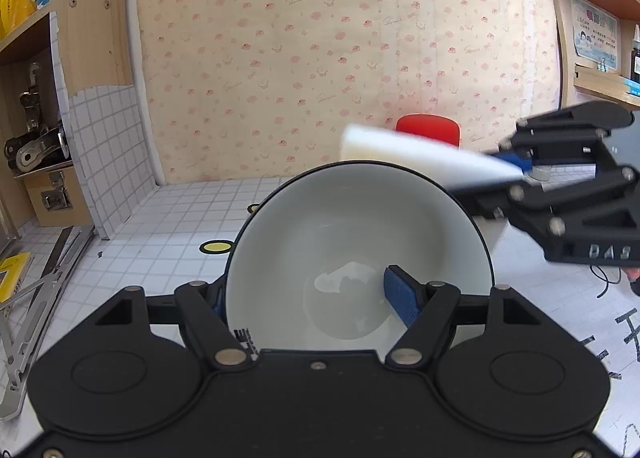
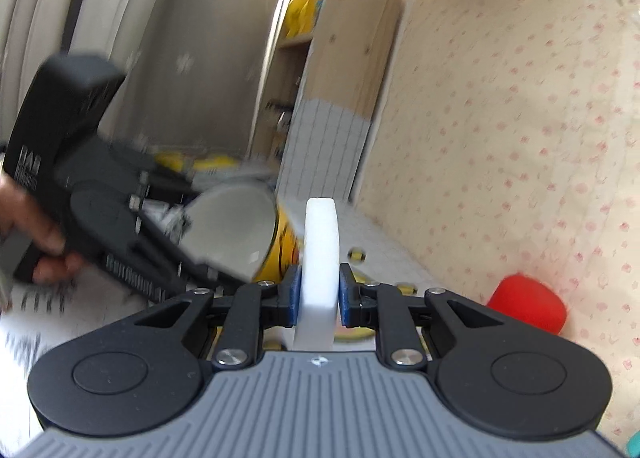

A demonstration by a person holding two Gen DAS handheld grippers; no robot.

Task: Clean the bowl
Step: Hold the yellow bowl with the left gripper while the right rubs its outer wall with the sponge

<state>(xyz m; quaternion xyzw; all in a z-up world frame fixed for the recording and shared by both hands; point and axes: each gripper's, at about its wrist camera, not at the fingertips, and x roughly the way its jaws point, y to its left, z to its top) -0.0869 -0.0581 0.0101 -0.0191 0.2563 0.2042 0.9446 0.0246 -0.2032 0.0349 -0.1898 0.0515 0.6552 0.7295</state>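
Observation:
A bowl [image 1: 352,226], white inside and yellow outside, is tilted toward the left wrist camera. My left gripper [image 1: 310,298] is shut on its near wall, with one blue pad [image 1: 400,298] inside and the other finger outside. A pale smear [image 1: 344,278] lies on the bowl's bottom. My right gripper [image 2: 320,294] is shut on a white sponge [image 2: 320,242] that stands upright between its pads. In the left wrist view the right gripper [image 1: 524,174] comes in from the right, and the sponge [image 1: 404,154] is blurred over the bowl's far rim; whether it touches is unclear. In the right wrist view the bowl [image 2: 236,222] is left of the sponge, and a hand [image 2: 44,250] holds the left gripper [image 2: 176,226].
A white tiled table [image 1: 160,226] carries the scene, backed by a pink-patterned wall. A red object [image 1: 428,130] stands behind the bowl, also in the right wrist view [image 2: 528,304]. A metal folding stand [image 1: 36,298] lies at the left, below wooden shelves [image 1: 32,106].

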